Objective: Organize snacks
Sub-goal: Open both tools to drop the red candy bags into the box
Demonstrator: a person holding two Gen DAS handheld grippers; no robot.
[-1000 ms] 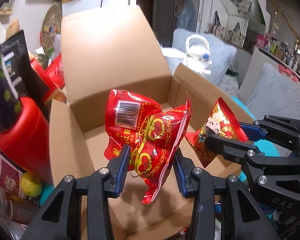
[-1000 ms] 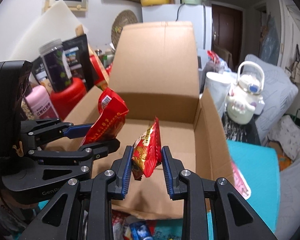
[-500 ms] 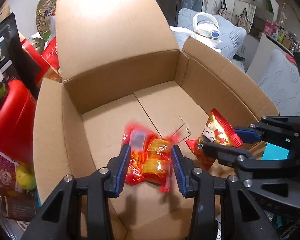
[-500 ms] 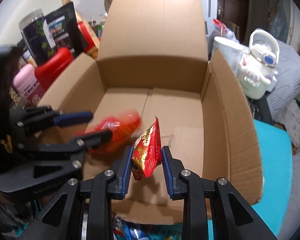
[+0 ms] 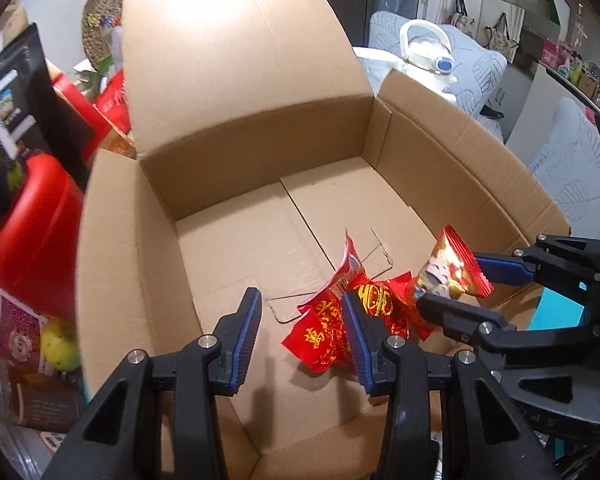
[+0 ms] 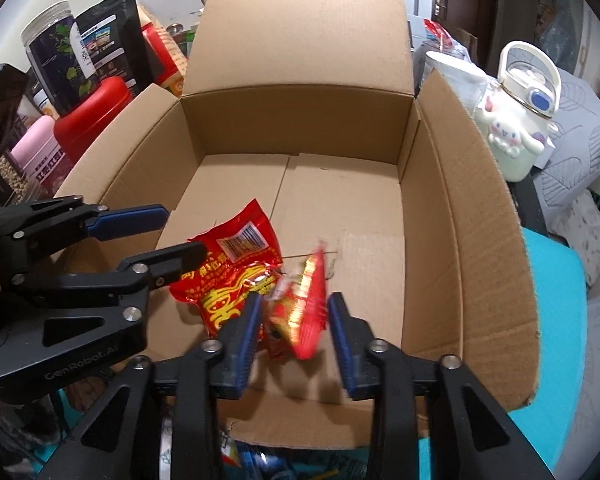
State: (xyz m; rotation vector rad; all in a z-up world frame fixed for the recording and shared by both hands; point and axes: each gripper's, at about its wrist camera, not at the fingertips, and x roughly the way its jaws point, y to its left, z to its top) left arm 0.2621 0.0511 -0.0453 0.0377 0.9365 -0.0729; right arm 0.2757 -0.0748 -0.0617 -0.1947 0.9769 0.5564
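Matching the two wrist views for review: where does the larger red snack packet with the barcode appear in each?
Left wrist: larger red packet lies lower centre on the box floor, partly behind the left gripper's right finger.
Right wrist: left of centre, barcode up.
Shared landmark: cardboard box.

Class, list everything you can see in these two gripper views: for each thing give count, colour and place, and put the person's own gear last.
Cardboard box: one, brown, centre, flaps open.
Large snack packet: one, red with gold print, on the box floor.
Small snack packet: one, red, between the right gripper's opening jaws, pads clear of it.
Kettle-shaped bottle: one, white, right of the box.
Lidded tub: one, red, left of the box.
Jar: one, dark, on the tub.
Pouch: one, black, behind the tub.
Left gripper: black, blue pads, empty.
Right gripper: black, blue pads.
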